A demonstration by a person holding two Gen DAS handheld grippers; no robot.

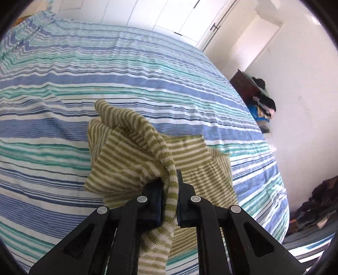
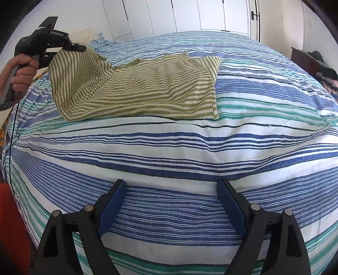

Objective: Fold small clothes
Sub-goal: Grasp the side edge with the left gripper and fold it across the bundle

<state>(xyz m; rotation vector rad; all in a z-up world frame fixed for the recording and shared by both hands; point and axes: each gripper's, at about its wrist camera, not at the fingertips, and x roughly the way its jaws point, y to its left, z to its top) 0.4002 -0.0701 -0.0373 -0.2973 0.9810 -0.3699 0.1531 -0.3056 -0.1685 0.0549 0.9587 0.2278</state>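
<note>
Left tongs [image 1: 170, 196] are clamped tight on a bunched edge of the striped shirt [image 2: 135, 88], the cloth being pinched between the two pads so that it runs up and over them. By that grip one side of the shirt is held lifted off the bed [image 2: 169, 148], while the rest is left lying flat on the striped bedspread, its far sleeve spread toward the wall side. The lift is judged to be the start of a fold: the raised side would be carried over the flat part. In the right wrist view the left tongs are seen at the upper left, gripped by a hand [image 2: 20, 72] at the handle, with the cloth hanging from them in a slanted sheet.

Right tongs [image 2: 171, 203] are held wide open and nothing is between the blue pads; they are poised over bare bedspread near the front edge of the bed, well apart from the shirt. That position is judged to be a waiting one, from which the flat hem could be pinned or taken.

Farther out, white cupboard doors [image 2: 186, 14] are seen behind the bed, and a pile of clothes [image 1: 264, 105] is stacked by the wall.
</note>
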